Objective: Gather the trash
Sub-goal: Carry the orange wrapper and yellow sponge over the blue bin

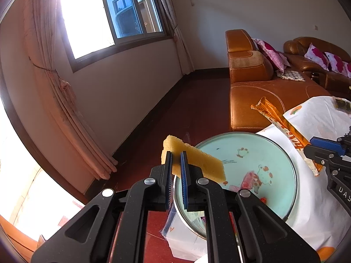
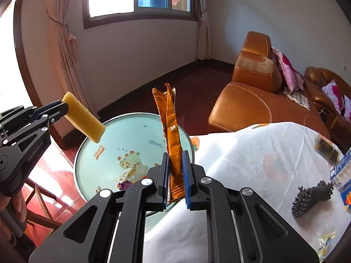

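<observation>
Left wrist view, left tool (image 1: 176, 164): closed down on a yellow sponge (image 1: 195, 162), blue ribbed pads biting near one end, the long end sticking out free to the right, tilted down over the bowl.
Left wrist view, sponge feel: porous, soft foam block, surely very light; it squashes under the pads, so a grip near the middle would hold steadier than this end grip.
Left wrist view, bowl (image 1: 283, 149): round, pale mint enamel-looking basin with cartoon print and a thin metal rim, sitting at the desk edge; a few scraps already lie inside, red and pink wrappers (image 1: 248, 179) by the look of it.
Left wrist view, right tool (image 1: 316, 151): in from the right edge, clamped on the lower part of an orange wrapper (image 1: 283, 120), which slants up and left, above the bowl's far rim.
Right wrist view, right tool (image 2: 175, 171): nearly closed, pads pinching the orange wrapper (image 2: 172, 135) low down; the wrapper stands upright, torn open at the top.
Right wrist view, wrapper feel: thin, glossy crinkled film, featherweight and slippery; it flops, so a hold low on the flat seam looks right.
Right wrist view, left tool (image 2: 65, 107): holding the sponge (image 2: 84, 117) out over the bowl (image 2: 87, 144), not touching it.
Right wrist view, desk (image 2: 252, 153): draped in a white cloth with faint orange prints; a dark knobbly object (image 2: 311, 197) and small packets lie well to the right.
Stage: both pieces look poised for release into the bowl.
</observation>
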Tool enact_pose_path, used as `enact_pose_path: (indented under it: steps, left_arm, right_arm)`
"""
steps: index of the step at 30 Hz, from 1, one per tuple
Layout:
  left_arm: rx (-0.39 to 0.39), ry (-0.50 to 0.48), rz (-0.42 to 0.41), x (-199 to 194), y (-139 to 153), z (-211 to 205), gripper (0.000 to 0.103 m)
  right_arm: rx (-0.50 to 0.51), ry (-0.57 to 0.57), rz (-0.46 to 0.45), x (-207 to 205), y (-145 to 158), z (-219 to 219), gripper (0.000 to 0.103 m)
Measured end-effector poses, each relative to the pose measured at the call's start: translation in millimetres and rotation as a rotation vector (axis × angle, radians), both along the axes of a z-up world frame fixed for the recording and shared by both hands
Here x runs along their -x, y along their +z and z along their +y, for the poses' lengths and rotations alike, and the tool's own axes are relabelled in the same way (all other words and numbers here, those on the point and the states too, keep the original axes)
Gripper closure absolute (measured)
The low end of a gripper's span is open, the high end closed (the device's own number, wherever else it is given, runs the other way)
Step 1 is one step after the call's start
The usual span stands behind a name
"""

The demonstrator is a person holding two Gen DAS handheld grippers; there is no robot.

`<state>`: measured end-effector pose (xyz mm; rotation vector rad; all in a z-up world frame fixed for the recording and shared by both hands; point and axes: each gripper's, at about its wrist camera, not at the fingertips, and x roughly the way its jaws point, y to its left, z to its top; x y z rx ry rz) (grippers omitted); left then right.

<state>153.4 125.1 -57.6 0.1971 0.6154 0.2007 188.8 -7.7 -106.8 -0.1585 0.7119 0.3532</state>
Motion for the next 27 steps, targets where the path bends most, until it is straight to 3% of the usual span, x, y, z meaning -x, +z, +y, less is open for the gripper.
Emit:
enact_pose_path:
  steps: [27]
  left_arm:
    - [-0.019,0.016,0.004,-2,-4,-2,0.096]
  right_arm:
    - [0.011,0.032,0.011,-6,-5,15,0.09]
